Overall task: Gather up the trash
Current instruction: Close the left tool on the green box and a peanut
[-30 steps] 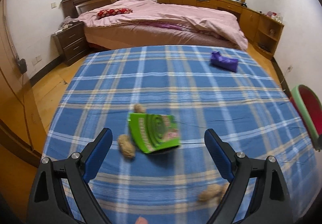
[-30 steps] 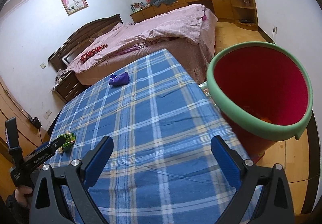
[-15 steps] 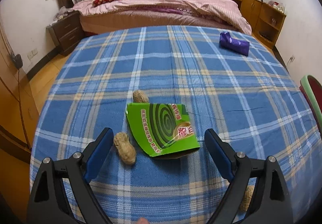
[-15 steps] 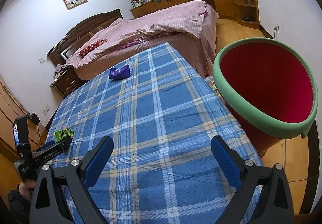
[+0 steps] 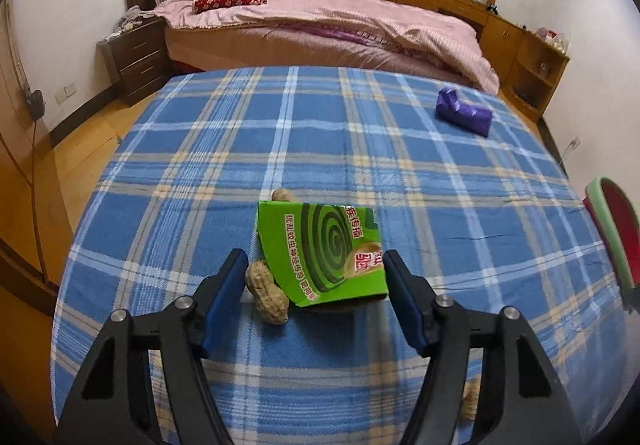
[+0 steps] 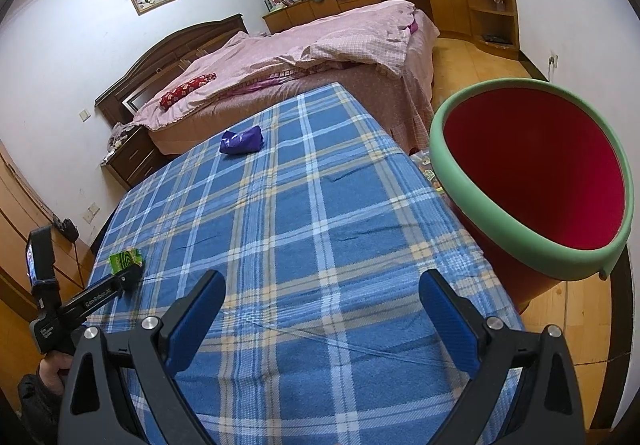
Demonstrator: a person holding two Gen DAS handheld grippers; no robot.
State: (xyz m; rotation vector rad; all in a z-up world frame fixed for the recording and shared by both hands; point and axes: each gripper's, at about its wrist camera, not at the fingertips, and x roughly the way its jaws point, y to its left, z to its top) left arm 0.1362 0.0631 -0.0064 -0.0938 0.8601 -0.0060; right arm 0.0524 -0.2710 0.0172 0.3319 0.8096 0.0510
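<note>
Jaws of the left gripper have been narrowed, yet remain spread around the green packet and peanut; the right gripper is kept wide apart beside the red bin.

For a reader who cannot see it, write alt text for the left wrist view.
The open left gripper straddles a green mosquito-coil packet and a peanut on a blue plaid tablecloth. Another peanut peeks out behind the packet, a purple wrapper lies far right, and a pink-covered bed stands beyond.
</note>
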